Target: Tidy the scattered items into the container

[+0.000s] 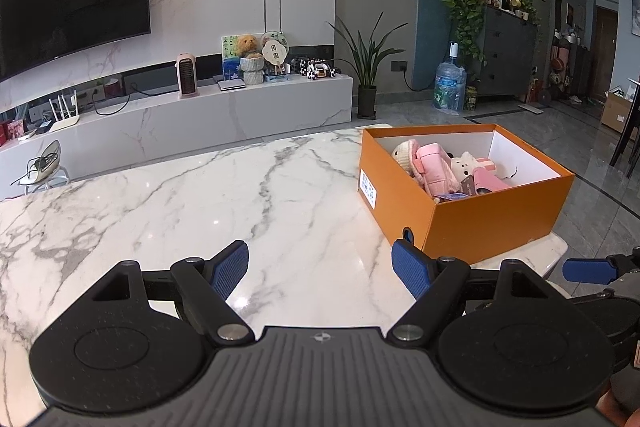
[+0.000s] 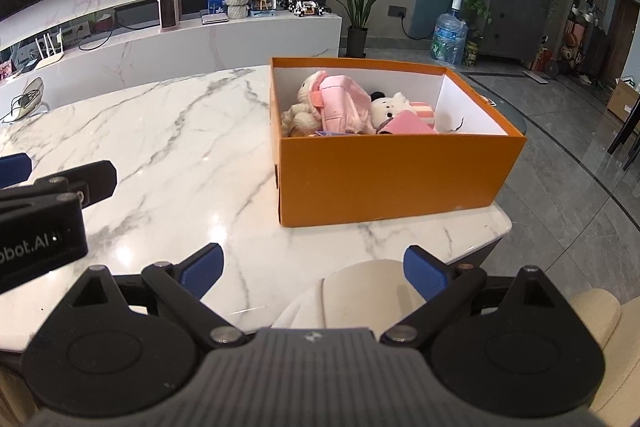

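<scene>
Jaws spread wide and holding nothing, the left gripper (image 1: 320,267) hangs low over bare marble at the near part of the worktop (image 1: 168,203), while the right gripper (image 2: 312,271), its jaws likewise parted and empty, hovers at the worktop's near edge with a pale rounded chair back or cushion showing below and between its fingers. Just beyond them the orange box (image 2: 392,179) stands open-topped near the worktop's right-hand corner, its long axis running from near left to far right in the left wrist view, one short end with a white label turned toward the left gripper and a long side facing the right. Inside, packed toward the left end, lie a cream knitted doll (image 2: 304,107), a pink plush bag (image 2: 340,103) and a white bear toy (image 2: 392,107), with the right end of the box showing white floor. No loose item is visible anywhere on the marble, so the tidying appears to be at its close; the next move probably calls for no more than a check that nothing lies out of view.
</scene>
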Tool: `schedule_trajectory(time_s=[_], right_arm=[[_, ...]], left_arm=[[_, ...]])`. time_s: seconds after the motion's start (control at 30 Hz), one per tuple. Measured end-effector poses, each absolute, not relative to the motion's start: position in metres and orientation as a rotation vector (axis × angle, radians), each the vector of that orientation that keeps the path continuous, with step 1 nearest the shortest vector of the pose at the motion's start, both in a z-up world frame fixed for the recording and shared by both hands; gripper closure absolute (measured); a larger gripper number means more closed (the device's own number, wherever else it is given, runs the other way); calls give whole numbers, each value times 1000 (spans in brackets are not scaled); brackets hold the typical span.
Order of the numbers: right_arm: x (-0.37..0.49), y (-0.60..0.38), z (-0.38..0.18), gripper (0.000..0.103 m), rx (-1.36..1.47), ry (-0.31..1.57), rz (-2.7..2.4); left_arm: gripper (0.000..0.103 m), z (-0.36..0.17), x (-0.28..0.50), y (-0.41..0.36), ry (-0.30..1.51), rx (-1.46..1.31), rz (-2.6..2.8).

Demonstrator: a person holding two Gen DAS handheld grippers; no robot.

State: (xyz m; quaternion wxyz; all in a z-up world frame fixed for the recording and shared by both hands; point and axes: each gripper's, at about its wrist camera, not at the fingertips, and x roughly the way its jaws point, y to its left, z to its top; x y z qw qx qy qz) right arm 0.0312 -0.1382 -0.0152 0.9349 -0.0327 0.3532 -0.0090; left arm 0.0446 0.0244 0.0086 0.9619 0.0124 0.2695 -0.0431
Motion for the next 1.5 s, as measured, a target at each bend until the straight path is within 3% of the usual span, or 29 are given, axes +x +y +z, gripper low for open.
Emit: schedule_trajectory(time_s=[1.5], right_arm=[[33,-134,-19,5,-69,741,-37]], left_arm=[[10,4,44,24,554,21,-105]])
